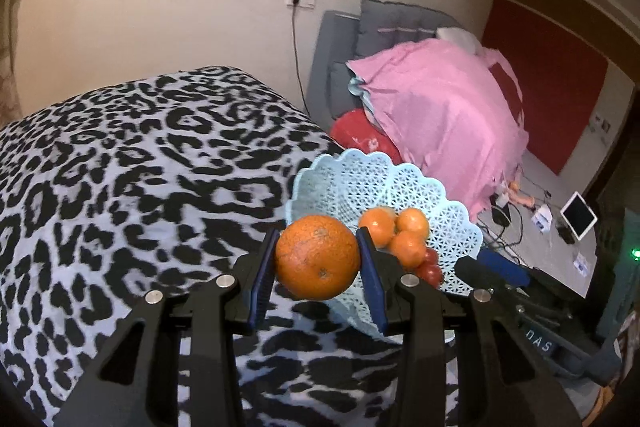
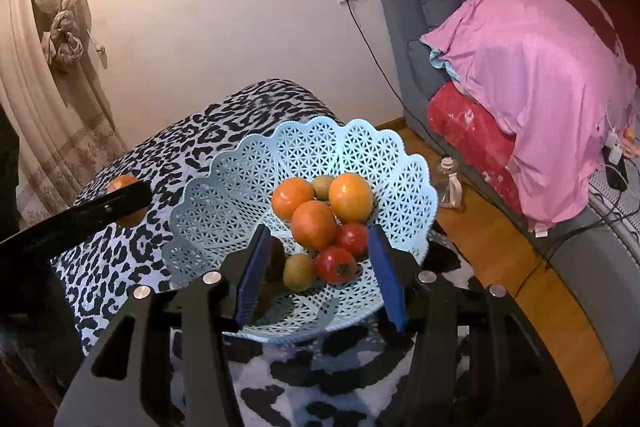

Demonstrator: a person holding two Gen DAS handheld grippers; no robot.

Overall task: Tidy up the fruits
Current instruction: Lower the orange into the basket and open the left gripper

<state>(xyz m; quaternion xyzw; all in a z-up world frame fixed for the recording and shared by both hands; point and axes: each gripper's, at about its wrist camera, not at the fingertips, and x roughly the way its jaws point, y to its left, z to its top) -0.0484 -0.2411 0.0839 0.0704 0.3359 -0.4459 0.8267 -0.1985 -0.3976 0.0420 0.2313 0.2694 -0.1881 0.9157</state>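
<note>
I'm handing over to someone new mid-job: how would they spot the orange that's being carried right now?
Find the table under the black-and-white leopard-print cloth, with the pale blue lattice basket at its edge. Just in front of the basket, the left claw grips the large orange between its blue pads. It is held above the cloth, while the smaller oranges lie inside the basket.

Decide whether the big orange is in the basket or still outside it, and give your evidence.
Outside. The big orange is clamped between the left gripper pads, short of the blue basket.
</note>
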